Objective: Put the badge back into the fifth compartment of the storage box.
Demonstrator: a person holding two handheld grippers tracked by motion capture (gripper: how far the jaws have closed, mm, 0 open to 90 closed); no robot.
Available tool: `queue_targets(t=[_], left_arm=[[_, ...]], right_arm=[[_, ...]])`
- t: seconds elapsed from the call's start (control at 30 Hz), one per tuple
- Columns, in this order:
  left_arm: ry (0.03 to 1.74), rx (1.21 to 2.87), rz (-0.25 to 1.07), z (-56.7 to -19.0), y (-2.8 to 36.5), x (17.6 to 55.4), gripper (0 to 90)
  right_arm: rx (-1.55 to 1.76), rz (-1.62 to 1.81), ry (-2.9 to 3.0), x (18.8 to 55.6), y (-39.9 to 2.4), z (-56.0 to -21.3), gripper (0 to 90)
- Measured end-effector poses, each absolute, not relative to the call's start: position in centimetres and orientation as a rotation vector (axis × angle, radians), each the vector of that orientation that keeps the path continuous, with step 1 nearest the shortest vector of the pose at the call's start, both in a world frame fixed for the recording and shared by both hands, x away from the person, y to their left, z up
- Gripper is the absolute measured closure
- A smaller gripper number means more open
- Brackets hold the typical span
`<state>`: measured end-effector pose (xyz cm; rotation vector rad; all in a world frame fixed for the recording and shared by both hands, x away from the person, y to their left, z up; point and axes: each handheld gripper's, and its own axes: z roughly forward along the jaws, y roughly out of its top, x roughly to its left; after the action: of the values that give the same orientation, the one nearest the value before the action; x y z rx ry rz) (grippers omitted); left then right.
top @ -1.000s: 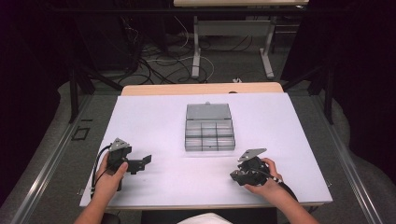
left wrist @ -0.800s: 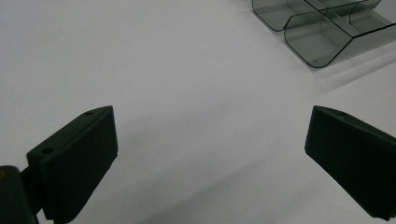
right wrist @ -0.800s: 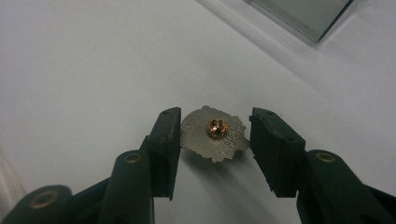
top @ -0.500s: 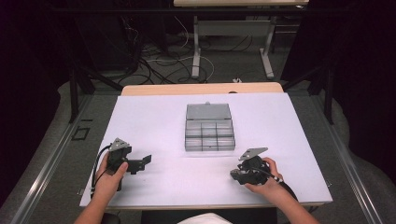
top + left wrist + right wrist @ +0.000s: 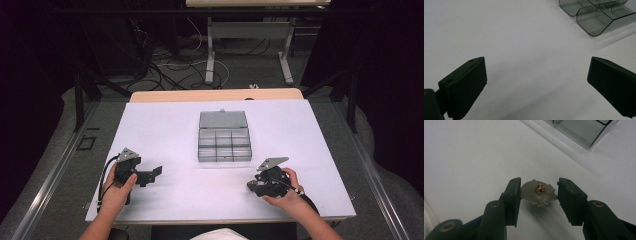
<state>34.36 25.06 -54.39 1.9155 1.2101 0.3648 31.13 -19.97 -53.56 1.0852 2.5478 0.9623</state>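
A small silver metal badge [image 5: 544, 198] with a brass stud at its middle sits between the two black jaws of my right gripper [image 5: 539, 193]. Both jaws touch its edges, and it casts a shadow on the white table below. In the high view my right gripper [image 5: 252, 187] is near the table's front right, held by a hand. My left gripper [image 5: 150, 175] is at the front left, and its jaws stand wide apart over bare table [image 5: 536, 82] with nothing between them.
A clear grey compartment box [image 5: 224, 137] with its lid laid open lies mid-table, beyond both grippers. One corner of the box [image 5: 599, 17] is ahead of the left jaws, and the box's edge [image 5: 579, 130] is ahead of the right ones. The white table [image 5: 165, 125] ends just behind the hands.
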Motion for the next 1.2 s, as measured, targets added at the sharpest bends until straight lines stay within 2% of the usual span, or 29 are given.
queue_targets(t=[1.2], left_arm=[[1.209, 1.921, 0.364, -54.4, 25.1, 34.4, 2.9]], right_arm=[[1.180, 1.044, 2.433, 32.9, -21.9, -51.1, 53.8]])
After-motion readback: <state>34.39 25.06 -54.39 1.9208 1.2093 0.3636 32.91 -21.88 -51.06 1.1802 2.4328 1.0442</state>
